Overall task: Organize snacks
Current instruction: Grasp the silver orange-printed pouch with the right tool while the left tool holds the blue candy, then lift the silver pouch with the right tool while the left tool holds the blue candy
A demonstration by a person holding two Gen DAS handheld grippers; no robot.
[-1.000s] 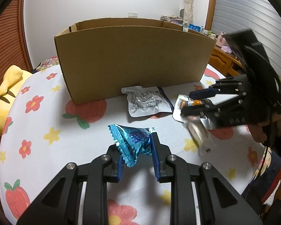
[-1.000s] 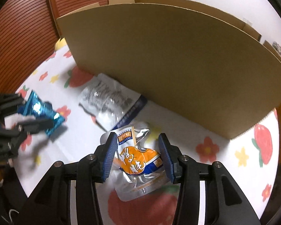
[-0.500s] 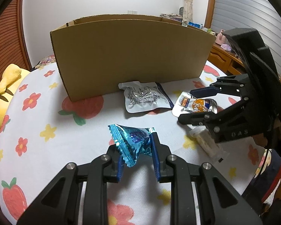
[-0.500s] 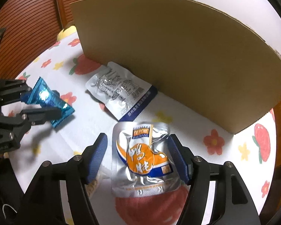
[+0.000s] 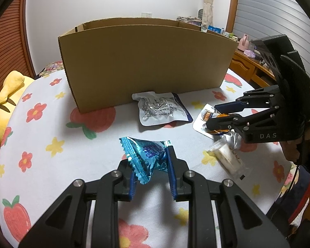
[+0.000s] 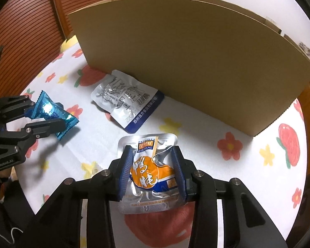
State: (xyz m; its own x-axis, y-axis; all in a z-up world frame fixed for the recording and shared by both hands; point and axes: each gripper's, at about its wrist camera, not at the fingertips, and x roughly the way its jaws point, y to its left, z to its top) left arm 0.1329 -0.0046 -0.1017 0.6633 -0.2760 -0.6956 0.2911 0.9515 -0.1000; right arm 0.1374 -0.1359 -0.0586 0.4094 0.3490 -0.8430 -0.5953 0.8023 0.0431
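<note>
Left tongs (image 5: 149, 166) clamped on crinkled blue foil snack packet (image 5: 143, 155); tall brown cardboard box (image 5: 146, 62) toward table's far edge, silver printed pouch (image 5: 161, 108) lying just before it.

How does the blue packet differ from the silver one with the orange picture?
The blue packet is small, with zigzag ends, and is held off the cloth in the left gripper. The orange-printed pouch is larger, flat and silver, and lies on the cloth, where the right gripper has just been closing around it. Both are shiny foil.
</note>
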